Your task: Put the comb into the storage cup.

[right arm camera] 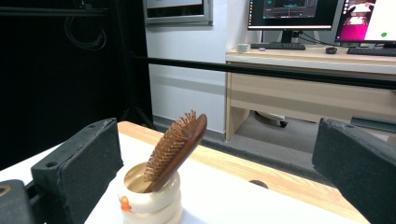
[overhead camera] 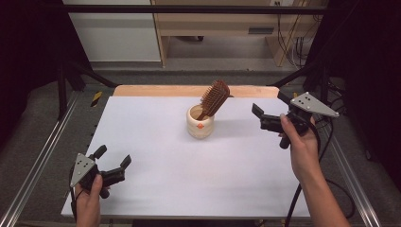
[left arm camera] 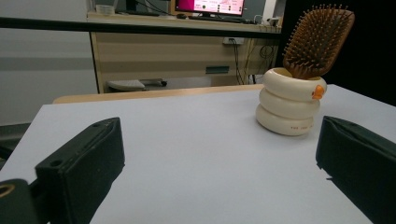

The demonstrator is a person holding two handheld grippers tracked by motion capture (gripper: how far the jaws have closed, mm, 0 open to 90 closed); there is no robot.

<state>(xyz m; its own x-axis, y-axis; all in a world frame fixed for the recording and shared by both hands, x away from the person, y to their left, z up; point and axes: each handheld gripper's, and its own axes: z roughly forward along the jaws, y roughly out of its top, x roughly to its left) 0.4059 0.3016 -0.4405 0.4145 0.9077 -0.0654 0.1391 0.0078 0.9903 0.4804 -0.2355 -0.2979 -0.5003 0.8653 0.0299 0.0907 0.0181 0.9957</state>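
Note:
A cream ribbed cup (overhead camera: 200, 122) (left arm camera: 289, 102) (right arm camera: 148, 198) with a small orange mark stands near the back middle of the white table (overhead camera: 156, 156). A brown wooden hairbrush (overhead camera: 214, 99) (left arm camera: 318, 41) (right arm camera: 175, 150) stands handle-down in it and leans to the right. My right gripper (overhead camera: 269, 109) (right arm camera: 217, 186) is held open in the air to the right of the cup, jaws pointing at it, with nothing between them. My left gripper (overhead camera: 113, 157) (left arm camera: 219, 179) rests open near the table's front left corner, far from the cup.
A wooden strip (overhead camera: 189, 91) runs along the table's far edge. Metal rails (overhead camera: 38, 165) flank the table on both sides, and black frame bars (overhead camera: 189, 8) cross behind it. A desk with monitors (right arm camera: 299, 14) stands beyond.

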